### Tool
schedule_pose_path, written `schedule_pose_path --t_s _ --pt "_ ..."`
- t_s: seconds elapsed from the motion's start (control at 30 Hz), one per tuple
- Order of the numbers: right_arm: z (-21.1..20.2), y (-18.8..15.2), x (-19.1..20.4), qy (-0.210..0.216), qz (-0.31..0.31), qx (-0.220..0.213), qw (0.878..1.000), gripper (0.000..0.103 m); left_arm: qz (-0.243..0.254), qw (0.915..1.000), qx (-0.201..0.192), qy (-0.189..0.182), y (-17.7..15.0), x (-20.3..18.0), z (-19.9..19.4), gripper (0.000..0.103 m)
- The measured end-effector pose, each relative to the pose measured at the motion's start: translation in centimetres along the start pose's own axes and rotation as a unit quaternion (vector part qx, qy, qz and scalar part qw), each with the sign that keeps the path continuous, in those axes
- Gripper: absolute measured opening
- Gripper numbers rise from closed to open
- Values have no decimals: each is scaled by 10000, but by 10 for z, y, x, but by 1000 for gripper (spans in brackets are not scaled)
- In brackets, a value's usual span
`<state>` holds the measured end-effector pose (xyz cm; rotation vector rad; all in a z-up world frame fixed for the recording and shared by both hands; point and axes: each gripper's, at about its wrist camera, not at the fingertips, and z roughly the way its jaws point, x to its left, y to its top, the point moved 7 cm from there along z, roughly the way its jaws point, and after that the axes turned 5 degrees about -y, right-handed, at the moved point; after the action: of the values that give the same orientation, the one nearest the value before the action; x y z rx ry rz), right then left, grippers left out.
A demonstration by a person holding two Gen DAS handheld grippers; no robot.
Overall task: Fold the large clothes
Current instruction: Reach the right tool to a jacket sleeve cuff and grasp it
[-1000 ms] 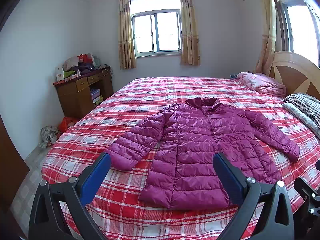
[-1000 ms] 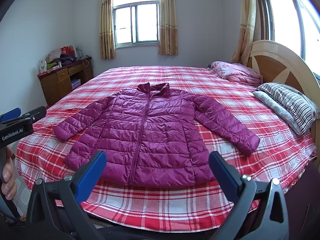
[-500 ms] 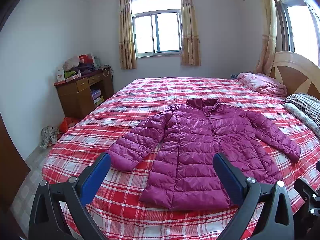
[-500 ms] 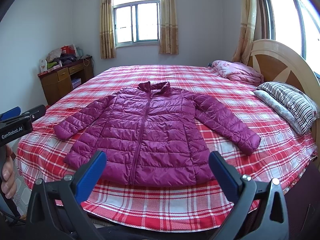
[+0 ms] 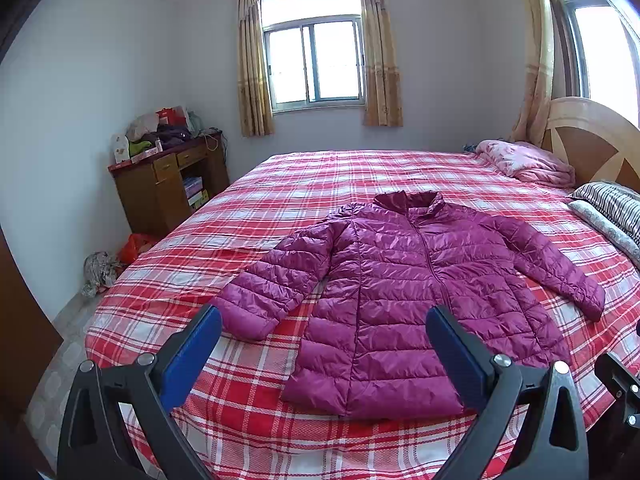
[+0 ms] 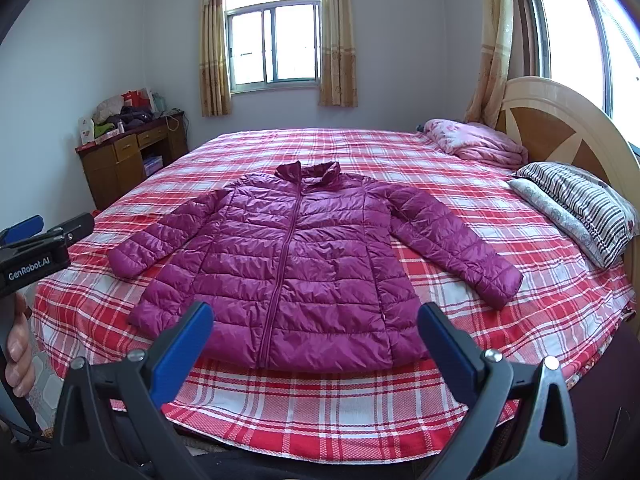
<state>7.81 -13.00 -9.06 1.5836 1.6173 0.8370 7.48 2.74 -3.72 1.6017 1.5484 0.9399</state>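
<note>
A magenta puffer jacket (image 5: 408,292) lies flat and zipped on the red plaid bed (image 5: 280,184), collar away from me, both sleeves spread out. It also shows in the right wrist view (image 6: 296,268). My left gripper (image 5: 324,320) is open and empty, hovering above the near bed edge, before the jacket's left sleeve and hem. My right gripper (image 6: 314,316) is open and empty, above the near edge in front of the hem. The left gripper's body (image 6: 36,256) shows at the left of the right wrist view.
A pink folded blanket (image 6: 476,140) and striped pillows (image 6: 576,204) lie by the wooden headboard (image 6: 560,120) at right. A cluttered wooden desk (image 5: 168,184) stands against the left wall, with bags (image 5: 116,256) on the floor beside it.
Both grippers have drifted slightly. The jacket has not moved and both grippers stay open.
</note>
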Motion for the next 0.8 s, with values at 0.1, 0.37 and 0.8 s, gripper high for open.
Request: schedule_pose_path --t_s 0.1,0.37,0.8 --pt "0 -1 1 25 9 19 10000 103 6 10000 14 -1 -1 1 2 102" --pt "11 -7 -3 147 106 176 9997 103 68 9999 136 -65 -7 -5 13 102" --pt "97 -34 -64 -96 642 862 9942 89 208 9989 380 181 -14 -2 97 102"
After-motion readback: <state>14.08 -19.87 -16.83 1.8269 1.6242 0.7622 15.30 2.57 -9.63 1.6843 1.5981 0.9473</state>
